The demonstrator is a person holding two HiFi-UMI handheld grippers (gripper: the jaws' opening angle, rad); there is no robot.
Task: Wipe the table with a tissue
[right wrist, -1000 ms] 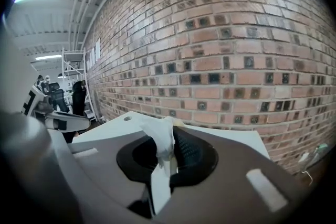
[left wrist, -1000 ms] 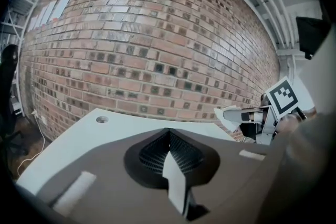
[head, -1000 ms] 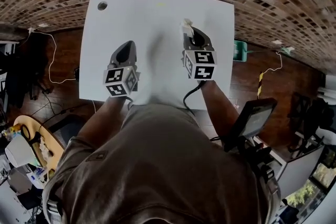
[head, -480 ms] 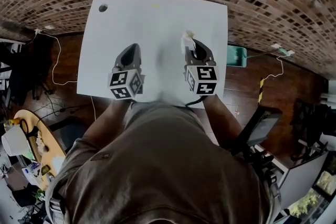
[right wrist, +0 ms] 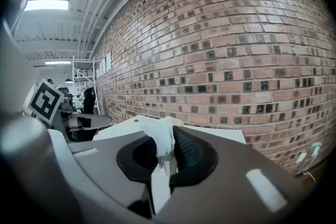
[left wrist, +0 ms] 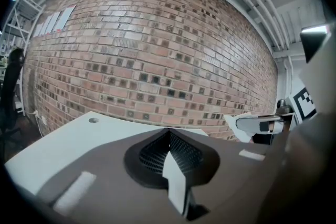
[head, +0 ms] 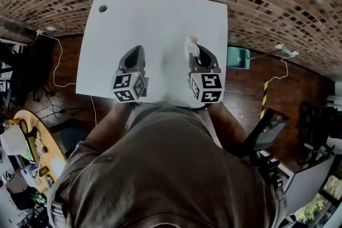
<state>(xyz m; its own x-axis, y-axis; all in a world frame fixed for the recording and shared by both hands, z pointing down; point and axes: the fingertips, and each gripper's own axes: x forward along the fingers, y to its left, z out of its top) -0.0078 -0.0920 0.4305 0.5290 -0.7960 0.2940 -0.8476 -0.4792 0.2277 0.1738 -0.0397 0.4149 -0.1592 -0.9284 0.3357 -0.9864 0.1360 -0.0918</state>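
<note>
A white table (head: 155, 24) stands against a brick wall. My right gripper (head: 193, 46) is shut on a crumpled white tissue (head: 189, 46) that sticks out past its tips, held above the table's right half. In the right gripper view the tissue (right wrist: 163, 136) is pinched between the jaws, with the table (right wrist: 210, 132) beyond. My left gripper (head: 135, 51) hovers over the table's left front part, shut with nothing in it. The left gripper view shows its jaws closed (left wrist: 169, 136), and the right gripper with the tissue (left wrist: 237, 127) at the right.
A small round hole (head: 102, 8) marks the table's far left corner. A green object (head: 235, 57) lies on the floor to the table's right. Cables (head: 53, 56) trail over the floor at the left. The person's body covers the table's near edge.
Both grippers have drawn back toward the table's near edge, the right one carrying the tissue with it. The head view has shifted slightly.
</note>
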